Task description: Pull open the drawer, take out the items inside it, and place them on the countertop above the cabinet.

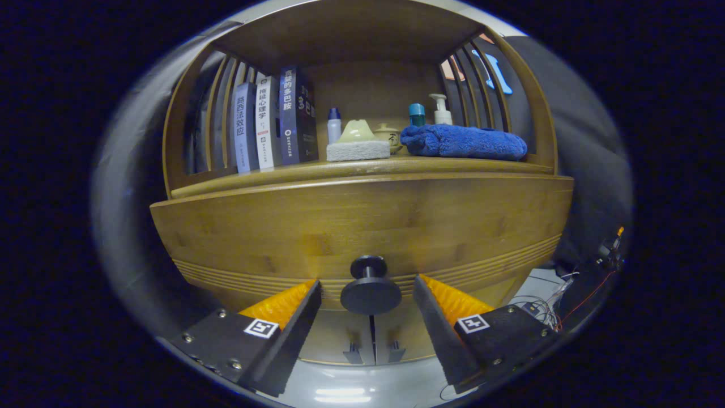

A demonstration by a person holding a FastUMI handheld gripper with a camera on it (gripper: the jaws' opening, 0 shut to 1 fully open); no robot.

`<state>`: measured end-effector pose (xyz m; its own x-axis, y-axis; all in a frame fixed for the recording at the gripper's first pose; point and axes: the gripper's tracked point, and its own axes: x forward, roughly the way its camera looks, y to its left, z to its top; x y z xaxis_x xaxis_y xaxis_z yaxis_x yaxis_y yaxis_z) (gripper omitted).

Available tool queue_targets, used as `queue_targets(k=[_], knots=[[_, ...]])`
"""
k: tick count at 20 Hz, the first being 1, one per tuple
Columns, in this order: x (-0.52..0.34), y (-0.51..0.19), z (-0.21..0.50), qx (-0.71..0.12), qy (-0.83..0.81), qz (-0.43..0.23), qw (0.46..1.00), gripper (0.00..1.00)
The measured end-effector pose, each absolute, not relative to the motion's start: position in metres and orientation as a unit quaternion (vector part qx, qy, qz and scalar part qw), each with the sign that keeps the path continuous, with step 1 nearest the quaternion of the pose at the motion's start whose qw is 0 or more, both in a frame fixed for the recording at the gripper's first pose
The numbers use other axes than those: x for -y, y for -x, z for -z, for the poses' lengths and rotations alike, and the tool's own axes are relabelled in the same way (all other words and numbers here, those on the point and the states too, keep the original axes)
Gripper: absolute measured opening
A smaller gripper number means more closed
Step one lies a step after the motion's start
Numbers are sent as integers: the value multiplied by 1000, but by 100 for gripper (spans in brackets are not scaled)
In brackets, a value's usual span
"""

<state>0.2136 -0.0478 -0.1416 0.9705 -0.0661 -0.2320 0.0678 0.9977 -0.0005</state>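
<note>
Drawer [362, 221] knob [370, 292] between open tool [367, 294] fingers, wooden countertop [362, 167] above.

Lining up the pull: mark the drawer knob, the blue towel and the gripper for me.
Drawer knob [370, 294]: gripper view, front disc, between the fingers.
Blue towel [464, 141]: gripper view, folded front, on the countertop.
Gripper [368, 303]: gripper view, midway between open fingers.

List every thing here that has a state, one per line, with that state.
drawer: shut, front flush with the cabinet.
knob: between the fingers, untouched.
tongs: open, straddling the knob.
blue towel: folded, lying on the countertop.
books: standing upright.
pump bottle: upright behind the towel.
</note>
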Motion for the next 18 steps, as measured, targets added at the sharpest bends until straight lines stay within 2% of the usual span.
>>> queue_targets(k=[12, 18], knots=[[47, -232, 144, -113, -26, 36, 993, 99], [53, -207, 146, -129, -37, 46, 990, 99]])
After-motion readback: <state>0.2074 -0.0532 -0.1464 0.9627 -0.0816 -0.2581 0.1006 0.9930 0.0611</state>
